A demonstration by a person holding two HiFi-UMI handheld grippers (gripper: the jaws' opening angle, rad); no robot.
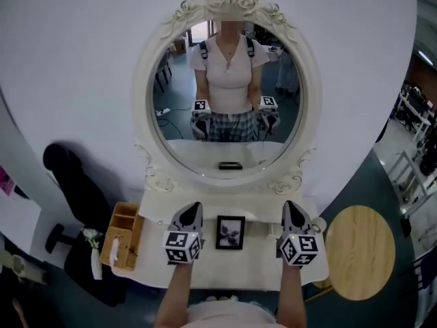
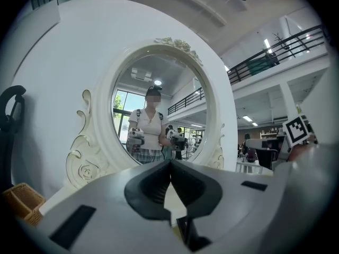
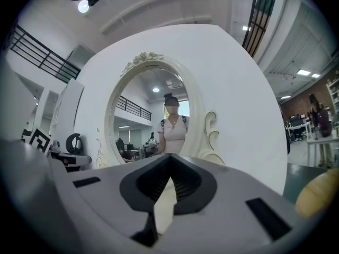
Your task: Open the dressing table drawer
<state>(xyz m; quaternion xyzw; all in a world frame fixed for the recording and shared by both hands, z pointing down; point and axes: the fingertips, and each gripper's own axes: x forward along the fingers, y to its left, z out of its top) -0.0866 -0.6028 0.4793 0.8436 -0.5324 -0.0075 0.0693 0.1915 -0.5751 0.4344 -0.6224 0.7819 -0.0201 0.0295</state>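
The white dressing table (image 1: 261, 232) stands against the wall with an oval carved mirror (image 1: 229, 152) on it. Its drawer is in none of the views, hidden below the tabletop's front edge. My left gripper (image 1: 194, 206) hovers over the left of the tabletop and points level at the mirror (image 2: 159, 89). Its jaws meet at the tips with nothing between them (image 2: 170, 164). My right gripper (image 1: 292, 203) is held over the right of the tabletop, also shut and empty (image 3: 169, 157). The mirror reflects the person with both grippers.
A small framed picture (image 1: 231, 232) lies on the tabletop between the grippers. A wooden organizer (image 1: 124, 238) sits at the table's left end. A black chair (image 1: 75, 183) stands to the left, a round wooden stool (image 1: 360, 251) to the right.
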